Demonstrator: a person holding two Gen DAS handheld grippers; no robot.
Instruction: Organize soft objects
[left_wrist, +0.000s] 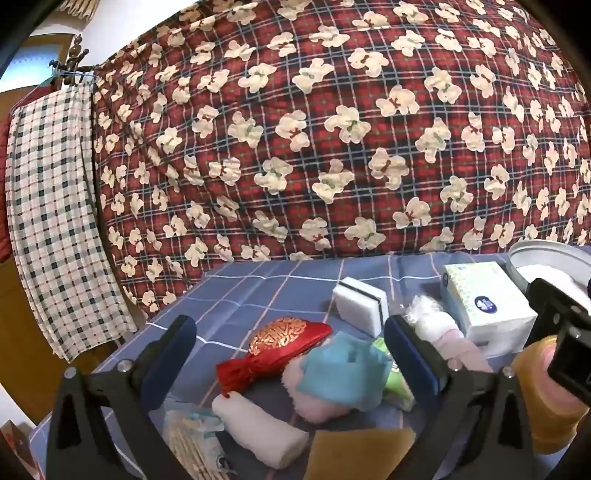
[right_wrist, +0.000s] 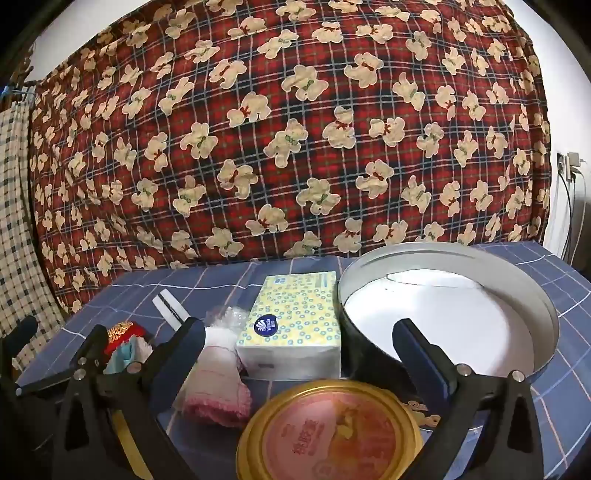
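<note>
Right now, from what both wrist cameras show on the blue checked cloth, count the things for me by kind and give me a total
Rolled towels: 2, white roll, pink-edged roll
Sponges and pads: 2, white sponge, yellow pad
Tissue box: 1
Red pouch: 1
Teal cloth on pink fluff: 1
Round tin: 1
Gold lid: 1
Total: 9, small packets not counted
</note>
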